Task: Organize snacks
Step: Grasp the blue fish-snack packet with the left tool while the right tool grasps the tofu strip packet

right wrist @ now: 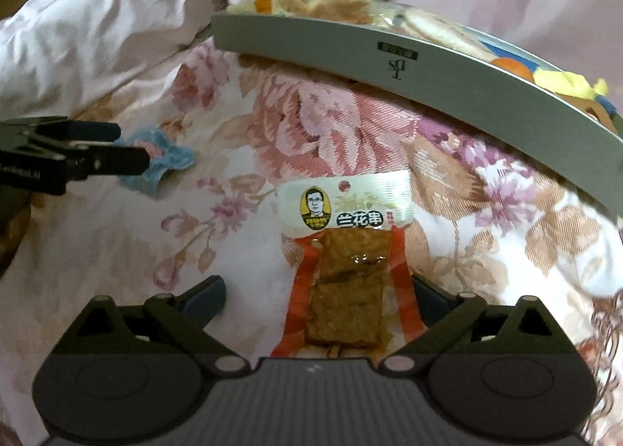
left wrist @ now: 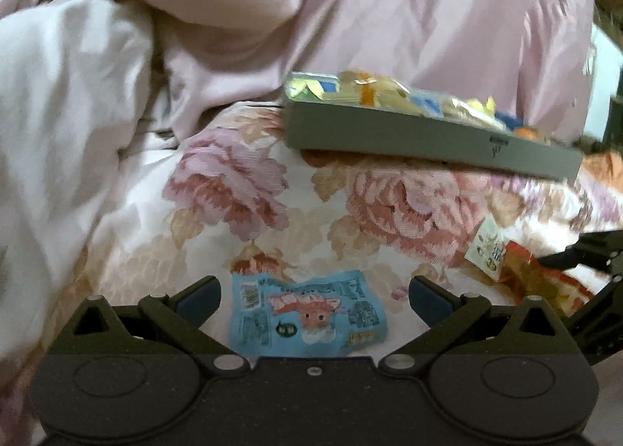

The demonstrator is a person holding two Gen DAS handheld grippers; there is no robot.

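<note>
left wrist view: the left gripper (left wrist: 314,294) hangs low over a flowered bedsheet (left wrist: 241,189) with its jaws spread wide. a blue snack packet (left wrist: 307,315) lies flat on the sheet between the two fingers, nearer the left one, and neither finger touches it as far as can be seen. the packet is crinkled and carries a pink cartoon figure and small print too fine to read. beyond it, up and to the right, a grey box (left wrist: 428,134) rests tilted on the bedding, filled with wrapped snacks (left wrist: 373,90) in yellow, orange and blue. a rumpled pink quilt (left wrist: 253,18) rises behind the box and off to the left. at the right edge a red and clear skewer packet (left wrist: 506,263) lies on the sheet, with part of the right gripper (left wrist: 576,251) beside it.

right wrist view: the right gripper (right wrist: 317,296) is also wide open. the skewer packet (right wrist: 346,271) lies lengthwise between its fingers, with the brown food and stick end toward the camera and the white label end pointing at the box. its red edge lies against or just beside the right-hand finger (right wrist: 428,298); whether they touch cannot be told. the left-hand finger stands well apart from it. the grey box (right wrist: 389,57) sits just past the label, its long side facing the camera. far left, the left gripper (right wrist: 117,150) reaches in over the blue snack packet (right wrist: 163,162), which shows past its fingertips.
</note>
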